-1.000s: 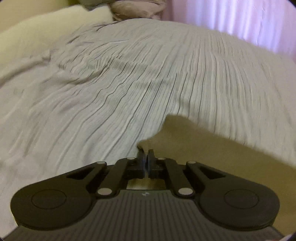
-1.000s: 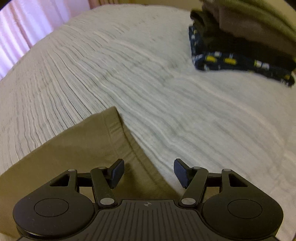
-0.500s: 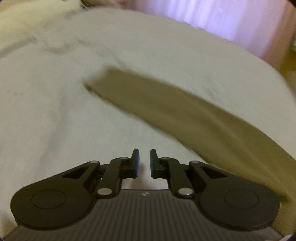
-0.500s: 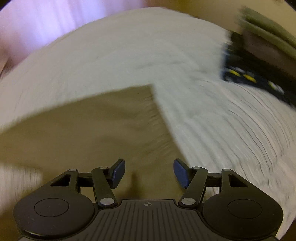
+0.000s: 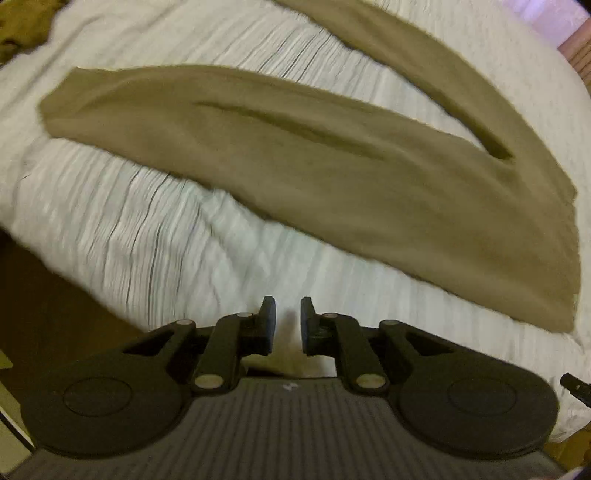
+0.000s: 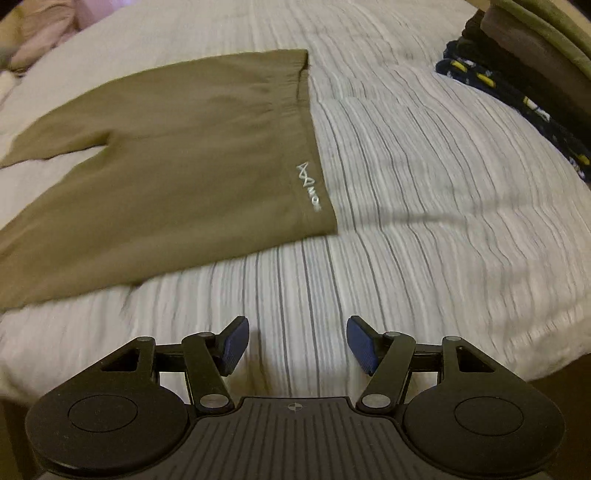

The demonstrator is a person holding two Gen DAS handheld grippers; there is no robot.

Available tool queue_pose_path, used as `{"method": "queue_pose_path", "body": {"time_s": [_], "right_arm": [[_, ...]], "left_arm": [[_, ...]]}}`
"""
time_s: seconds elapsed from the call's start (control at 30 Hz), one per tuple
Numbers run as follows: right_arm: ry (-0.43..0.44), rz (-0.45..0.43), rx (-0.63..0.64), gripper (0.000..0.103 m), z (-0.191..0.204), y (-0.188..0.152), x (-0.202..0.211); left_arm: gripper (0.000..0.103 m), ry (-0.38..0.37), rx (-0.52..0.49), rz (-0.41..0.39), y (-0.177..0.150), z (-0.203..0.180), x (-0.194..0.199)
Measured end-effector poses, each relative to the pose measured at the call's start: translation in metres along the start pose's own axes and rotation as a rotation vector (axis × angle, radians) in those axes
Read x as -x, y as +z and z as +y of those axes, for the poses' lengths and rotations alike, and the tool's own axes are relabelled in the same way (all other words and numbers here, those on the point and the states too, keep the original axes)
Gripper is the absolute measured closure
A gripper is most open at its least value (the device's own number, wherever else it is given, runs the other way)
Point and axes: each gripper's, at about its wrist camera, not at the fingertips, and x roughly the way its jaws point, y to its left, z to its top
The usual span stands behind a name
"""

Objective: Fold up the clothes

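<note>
Olive trousers [image 5: 332, 177] lie spread flat on a white ribbed bedspread [image 5: 155, 236], their two legs stretching away to the upper left in the left wrist view. The waist end [image 6: 207, 147], with a small white logo by its edge, shows in the right wrist view. My left gripper [image 5: 288, 314] hovers over bare bedspread near the bed's edge, short of the near leg; its jaws are opening with a narrow gap and nothing between them. My right gripper [image 6: 295, 332] is open and empty, over the bedspread just below the waist corner.
A stack of folded clothes [image 6: 524, 77], dark patterned at the bottom and olive on top, sits at the right of the bed. Crumpled olive cloth [image 5: 18, 26] lies at the far upper left. The bed's edge drops to a dark floor [image 5: 48, 314] on the left.
My left gripper let go of the trouser leg end, opened slightly and swung back to the bed's near edge. My right gripper pulled back off the waist onto bare bedspread, staying open.
</note>
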Motion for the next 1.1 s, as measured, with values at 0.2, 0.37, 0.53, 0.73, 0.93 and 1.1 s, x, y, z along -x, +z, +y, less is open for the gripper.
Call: {"method": "queue_pose_path", "body": {"time_s": [0.2,0.37,0.53,0.73,0.93,1.1], "right_arm": [[0.087,-0.033,0.065,0.04,0.001,-0.01,0.06],[0.124,-0.067,0.126,0.04,0.007,-0.005,0.098],[0.17,-0.089,0.16,0.04,0.018,0.0,0.13],[0.215,-0.118,0.144,0.04,0.027,0.003,0.159],[0.222,-0.126,0.128,0.04,0.037,-0.002,0.172],[0.228,-0.114,0.147,0.04,0.051,-0.009,0.177]], "left_arm": [[0.079,-0.03,0.002,-0.141,-0.045,-0.033,0.071],[0.075,0.01,0.042,-0.223,-0.07,-0.036,0.117],[0.073,0.04,0.083,-0.254,-0.086,-0.026,0.151],[0.07,0.059,0.085,-0.291,-0.092,-0.022,0.179],[0.069,0.046,0.038,-0.322,-0.083,-0.028,0.194],[0.068,0.07,0.013,-0.35,-0.077,-0.026,0.205]]}}
